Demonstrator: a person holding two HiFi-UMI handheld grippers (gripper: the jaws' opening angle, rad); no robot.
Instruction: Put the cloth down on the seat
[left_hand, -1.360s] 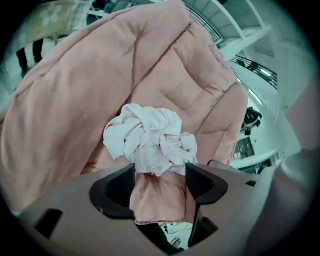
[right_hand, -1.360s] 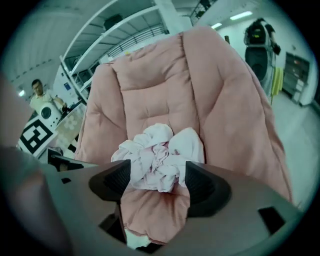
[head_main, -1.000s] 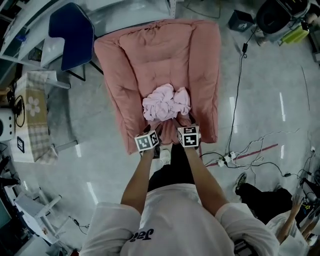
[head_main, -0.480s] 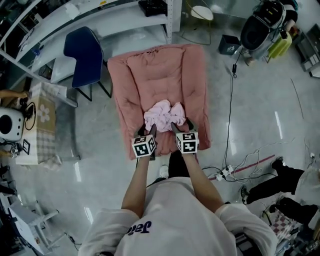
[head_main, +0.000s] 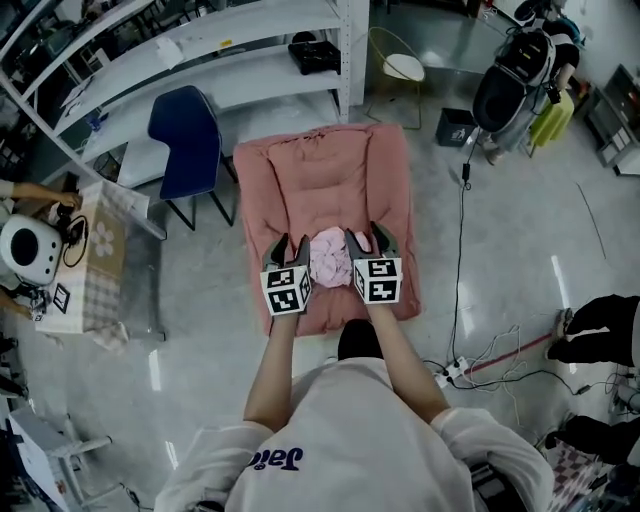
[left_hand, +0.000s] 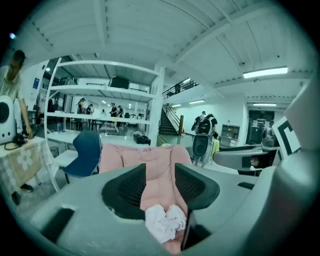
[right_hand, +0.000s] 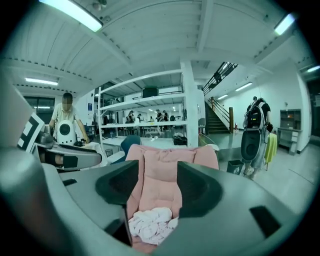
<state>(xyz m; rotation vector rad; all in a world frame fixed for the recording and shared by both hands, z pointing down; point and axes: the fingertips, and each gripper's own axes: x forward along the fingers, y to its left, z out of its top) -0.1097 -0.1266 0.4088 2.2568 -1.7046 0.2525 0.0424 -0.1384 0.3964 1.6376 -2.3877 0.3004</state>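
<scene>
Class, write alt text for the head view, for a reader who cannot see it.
A crumpled pink cloth lies on a pink padded seat, seen from above. The person's left gripper and right gripper hang over it, both empty, jaws apart though they have just been closing. A blue chair stands beside the seat.

- Head view: from above the person, facing steeply down on the pink seat (head_main: 320, 180), well above it.
- Left gripper view and right gripper view: facing nearly level along their jaws, toward the shelving (left_hand: 107, 90).
- All three share the seat and cloth (head_main: 330, 258).
</scene>
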